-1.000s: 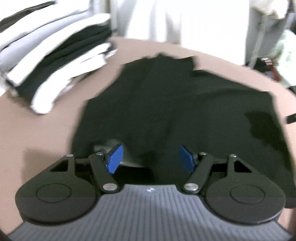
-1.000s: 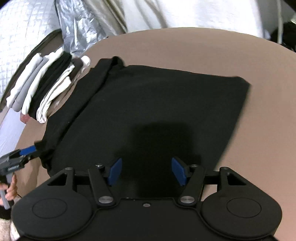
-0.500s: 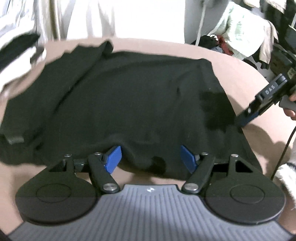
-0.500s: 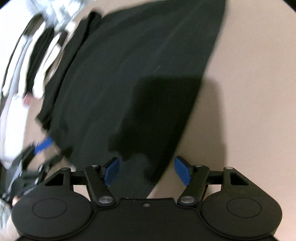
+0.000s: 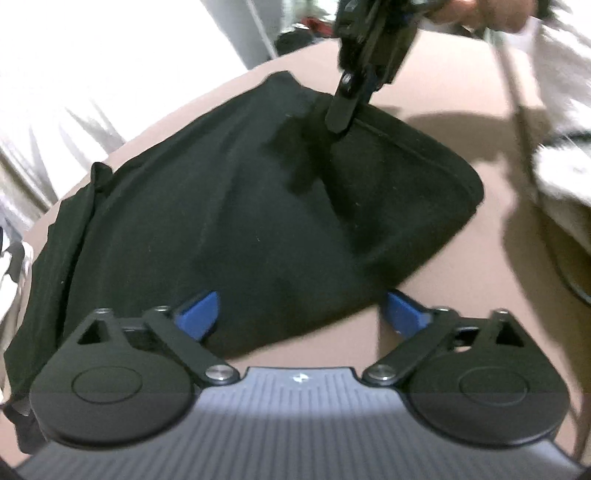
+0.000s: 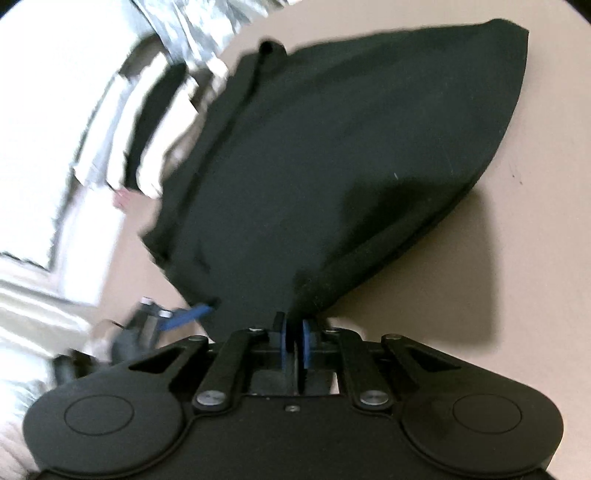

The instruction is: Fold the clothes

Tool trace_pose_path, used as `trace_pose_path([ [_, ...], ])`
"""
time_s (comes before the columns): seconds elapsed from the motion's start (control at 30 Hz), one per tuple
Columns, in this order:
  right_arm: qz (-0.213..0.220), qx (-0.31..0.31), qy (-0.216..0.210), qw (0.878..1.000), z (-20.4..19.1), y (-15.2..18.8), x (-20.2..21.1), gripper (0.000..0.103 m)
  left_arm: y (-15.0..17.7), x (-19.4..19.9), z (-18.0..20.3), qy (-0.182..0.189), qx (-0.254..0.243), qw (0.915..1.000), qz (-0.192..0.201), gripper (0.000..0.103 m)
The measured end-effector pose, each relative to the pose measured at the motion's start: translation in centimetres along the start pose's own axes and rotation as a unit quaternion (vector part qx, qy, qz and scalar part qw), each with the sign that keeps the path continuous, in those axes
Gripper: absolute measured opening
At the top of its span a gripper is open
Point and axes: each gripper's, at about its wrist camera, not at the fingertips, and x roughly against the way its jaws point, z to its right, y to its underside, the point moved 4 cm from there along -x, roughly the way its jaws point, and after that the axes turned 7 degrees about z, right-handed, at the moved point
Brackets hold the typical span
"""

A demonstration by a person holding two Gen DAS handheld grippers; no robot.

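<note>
A black garment (image 5: 236, 206) lies spread on the tan table (image 5: 461, 295); it also fills the right wrist view (image 6: 351, 147). My left gripper (image 5: 306, 314) is open, its blue fingers (image 5: 199, 310) astride the garment's near edge. My right gripper (image 6: 295, 332) is shut on a corner of the black garment and lifts it off the table. In the left wrist view the right gripper (image 5: 347, 107) comes down from above and pinches the far edge. In the right wrist view the left gripper (image 6: 181, 315) shows at the garment's lower left edge.
A stack of folded white, grey and black clothes (image 6: 147, 122) lies beside the garment at the table's left. White and silver fabric (image 6: 207, 33) lies behind it. The person's white sleeve (image 5: 561, 140) is at the right of the left wrist view.
My right gripper has closed on the garment's corner and raised it. My left gripper has swung round to the garment's near edge and stays open.
</note>
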Motion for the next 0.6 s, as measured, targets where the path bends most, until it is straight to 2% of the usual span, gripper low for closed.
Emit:
trace_pose_path([
  [0.07,0.012,-0.014,-0.019,1.000,0.2,-0.2,0.6,0.009,-0.5,-0.5,-0.4,0.002,0.020,0.9998,0.002,0.103],
  [0.17,0.018,-0.021,-0.028,0.999,0.3,-0.2,0.9,0.009,-1.7,-1.3,0.2,-0.014,-0.001,0.9997,0.021,0.103],
  [0.2,0.019,-0.021,-0.029,0.999,0.2,-0.2,0.9,0.009,-2.1,-1.6,0.5,-0.021,-0.011,0.9993,0.027,0.097],
  [0.23,0.021,-0.021,-0.031,0.999,0.2,-0.3,1.0,0.009,-2.6,-2.2,0.5,-0.019,-0.006,0.9994,0.030,0.088],
  [0.27,0.026,-0.018,-0.034,0.999,0.1,-0.4,1.1,0.009,-3.2,-2.7,0.5,-0.015,0.000,0.9994,0.032,0.050],
  [0.3,0.030,-0.017,-0.036,0.999,0.0,-0.4,1.2,0.010,-3.5,-3.4,0.0,-0.010,0.030,0.9994,0.016,0.018],
  [0.33,0.039,-0.018,-0.037,0.998,0.0,-0.4,1.4,0.012,-3.7,-3.7,-0.6,-0.013,0.062,0.9980,0.007,0.011],
  [0.43,0.084,-0.035,-0.039,0.995,1.3,-1.5,3.5,0.022,-4.1,-3.5,-2.7,-0.023,0.117,0.9927,0.016,0.010],
  [0.5,0.117,-0.050,-0.034,0.991,2.1,-2.4,4.6,0.039,-4.1,-3.1,-4.4,-0.028,0.145,0.9888,0.023,0.010],
  [0.6,0.160,-0.071,0.000,0.984,3.6,-3.5,5.9,0.043,-3.7,-2.7,-7.1,-0.024,0.210,0.9769,0.032,0.010],
])
